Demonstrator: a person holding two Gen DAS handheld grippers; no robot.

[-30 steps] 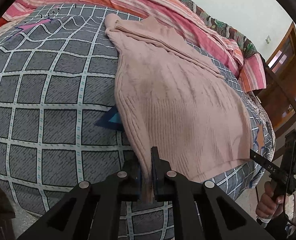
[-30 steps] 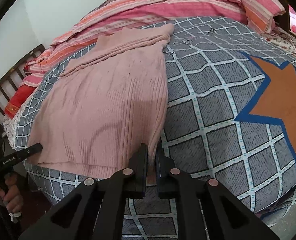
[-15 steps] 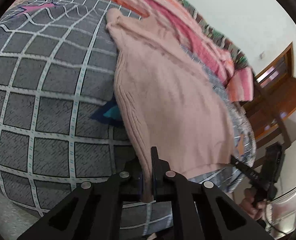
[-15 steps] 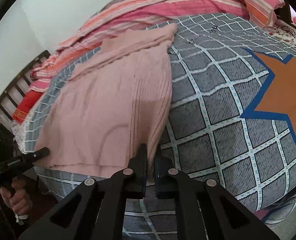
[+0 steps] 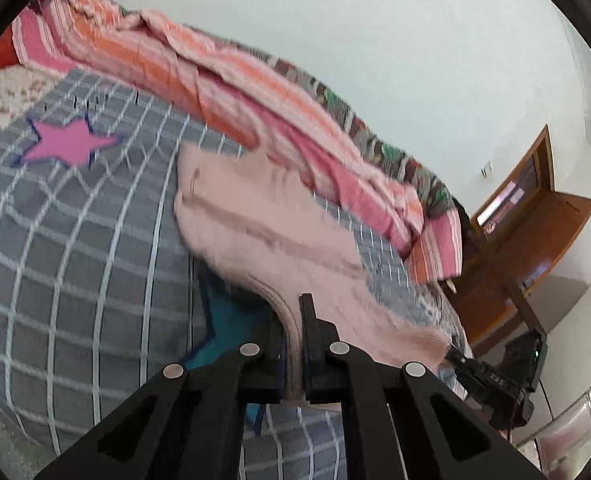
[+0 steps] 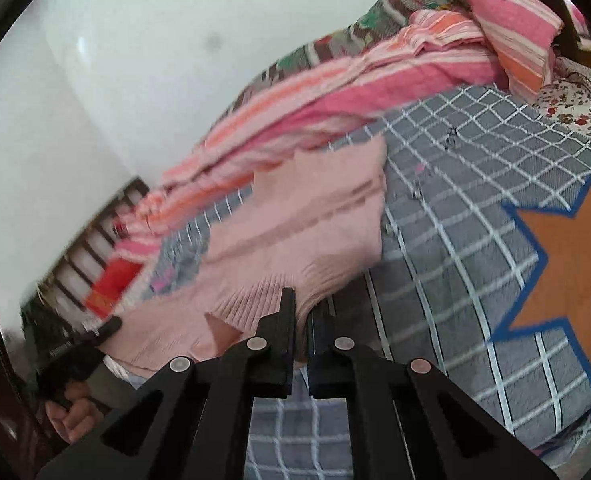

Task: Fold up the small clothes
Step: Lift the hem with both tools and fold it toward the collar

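- Left wrist view: my left claw [image 5: 294, 334] is pinched tight on one near corner of the pink sweater [image 5: 263, 220]. The hem runs up between the two fingers.
- From this claw the sweater stretches away across the grey checked bed [image 5: 75, 240], towards the striped blanket [image 5: 223, 72]. Its long way points straight ahead of me. The near end is up in the air and the far end lies on the bed.
- My right claw [image 5: 453, 354] shows at the right, gripping the other near corner.
- Right wrist view: my right claw [image 6: 301, 320] is shut tight on the ribbed hem of the sweater [image 6: 307, 208]. The orange star [image 6: 571, 264] is off to the right.
- My left claw [image 6: 107, 326] holds the far left corner, with my hand [image 6: 71, 408] under it.
- Both claws point a little down and sit level with each other. I think the next move is to carry the hem forward over the far end.
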